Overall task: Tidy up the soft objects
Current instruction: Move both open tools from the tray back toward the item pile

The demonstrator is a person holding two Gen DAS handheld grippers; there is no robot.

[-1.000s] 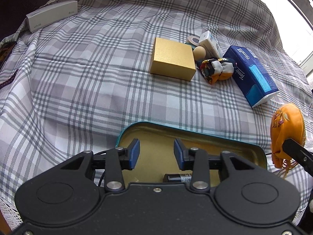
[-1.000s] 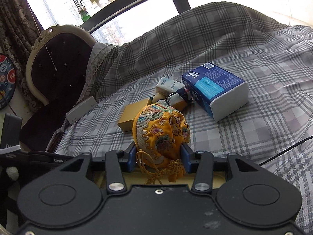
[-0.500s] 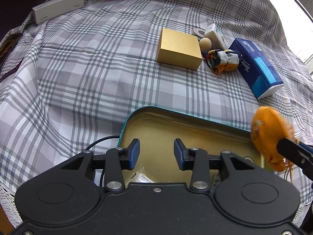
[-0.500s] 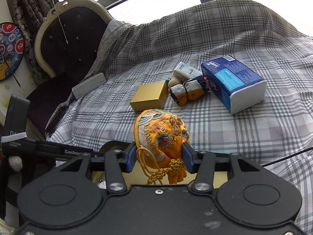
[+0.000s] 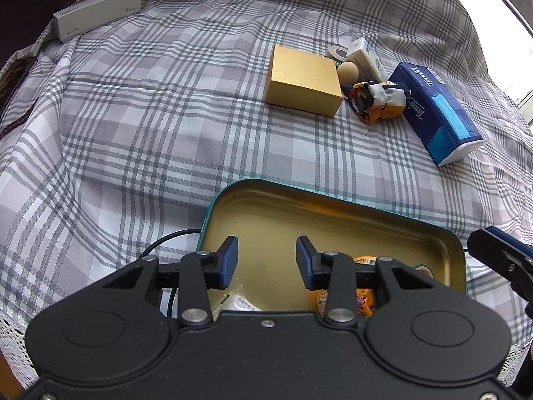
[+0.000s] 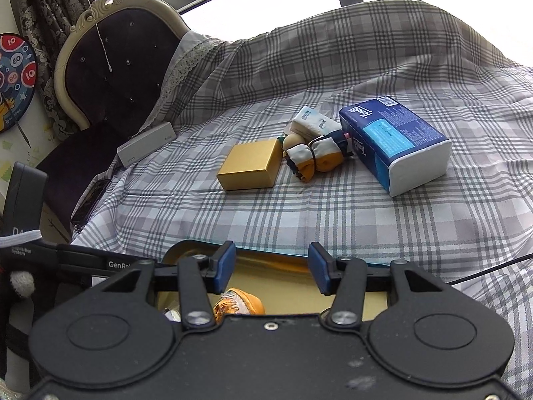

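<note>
An open teal tin [image 5: 333, 196] with a gold inside lies on the plaid cloth at the near edge; it also shows in the right wrist view [image 6: 186, 246]. The orange embroidered pouch [image 6: 238, 303] lies in the tin, partly hidden by my grippers; it also shows in the left wrist view [image 5: 364, 295]. My right gripper [image 6: 271, 268] is open and empty above the tin. My left gripper [image 5: 266, 261] is open and empty over the tin's near side. A rolled patterned cloth bundle [image 5: 378, 98] lies farther back between a gold box and a blue tissue pack.
A gold box [image 5: 303, 80], a blue tissue pack [image 5: 436, 110], a small white pack [image 5: 364, 55], a beige ball [image 5: 348, 71] and a tape roll [image 5: 336, 51] lie at the back. A grey box [image 5: 96, 13] sits far left. A black cable [image 5: 166, 243] runs by the tin.
My right gripper carried the orange pouch over the tin, opened and let it go. The pouch now lies in the tin. My left gripper stayed open.
</note>
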